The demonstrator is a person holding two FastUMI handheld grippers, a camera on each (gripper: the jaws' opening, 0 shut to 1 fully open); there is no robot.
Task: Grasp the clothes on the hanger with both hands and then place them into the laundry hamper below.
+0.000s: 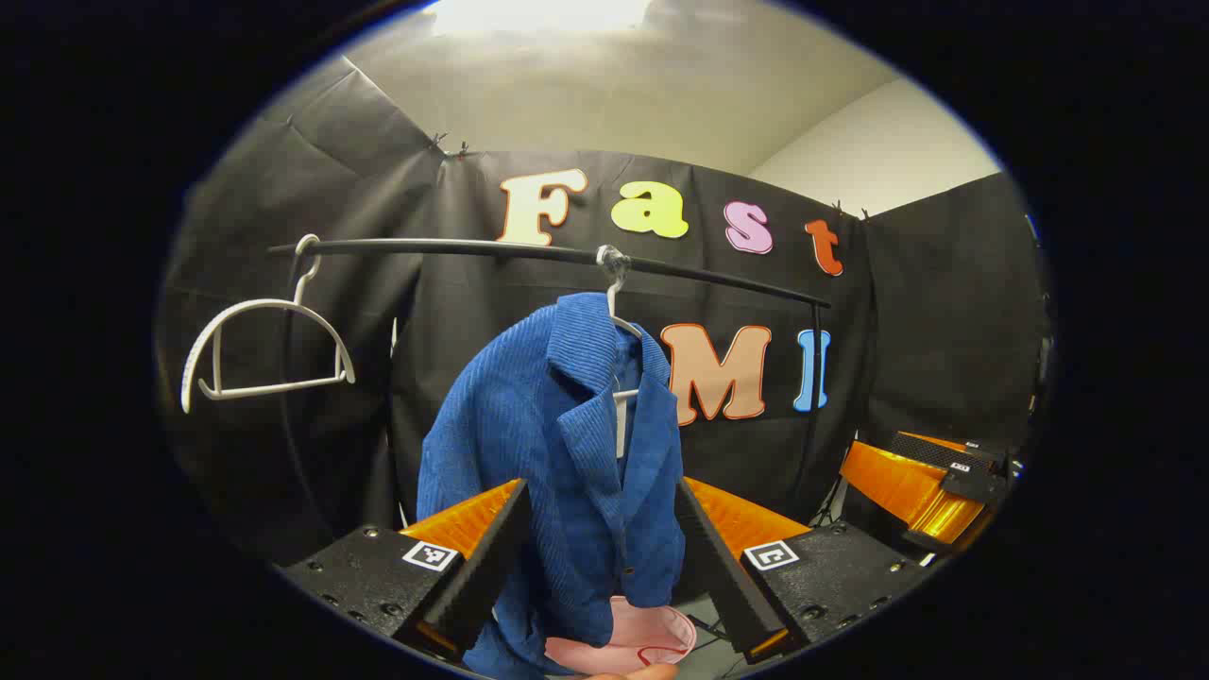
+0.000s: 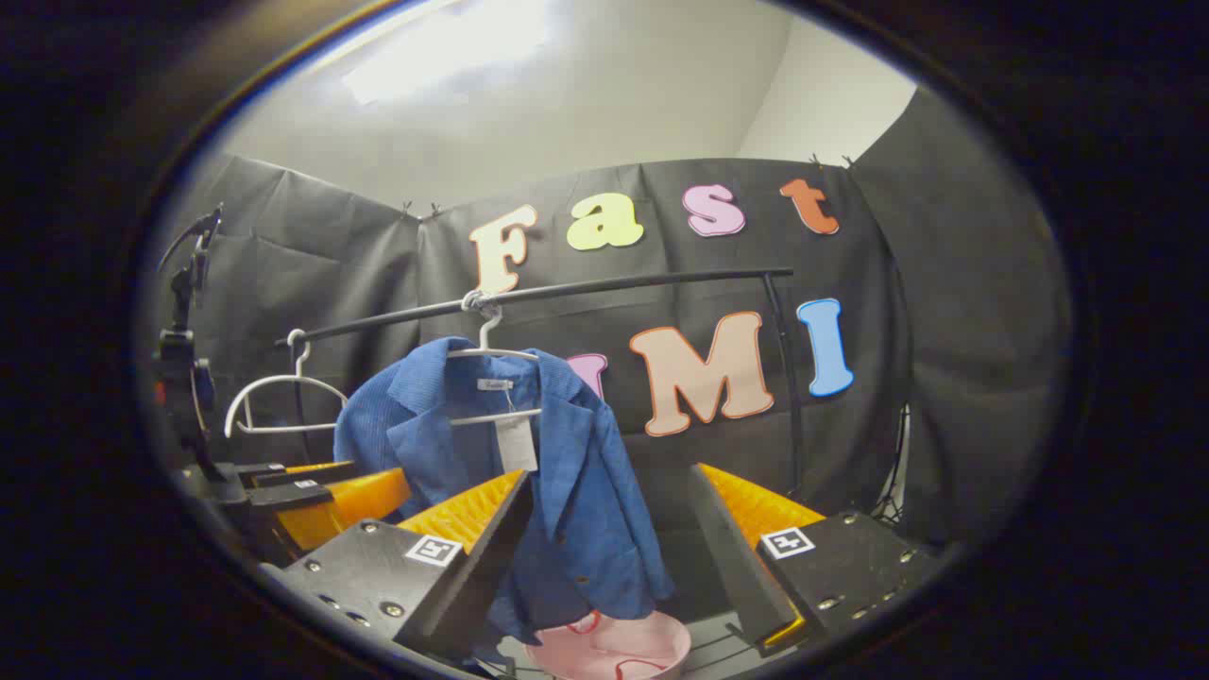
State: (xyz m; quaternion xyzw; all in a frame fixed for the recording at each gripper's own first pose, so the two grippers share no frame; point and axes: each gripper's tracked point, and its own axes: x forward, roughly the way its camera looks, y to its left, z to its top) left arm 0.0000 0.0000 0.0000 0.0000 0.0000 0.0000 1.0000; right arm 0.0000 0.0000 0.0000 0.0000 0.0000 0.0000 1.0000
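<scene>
One blue jacket [image 1: 557, 453] on hanger [image 2: 491, 351], second hanger [image 1: 269, 349] bare — one pink hamper [image 2: 614, 647] below. Left gripper [image 1: 604, 567], right gripper [image 2: 609, 567] — both spread, gripping nothing.

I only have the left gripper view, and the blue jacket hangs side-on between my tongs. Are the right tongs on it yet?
Observer: No. In the right gripper view the right tongs stand wide open, and the blue jacket hangs beyond them, unpinched.
Operator: Which way does its front face?
Observer: Toward the right gripper's camera. From there the jacket's open front shows, with a paper tag dangling from the bar of the white hanger.
</scene>
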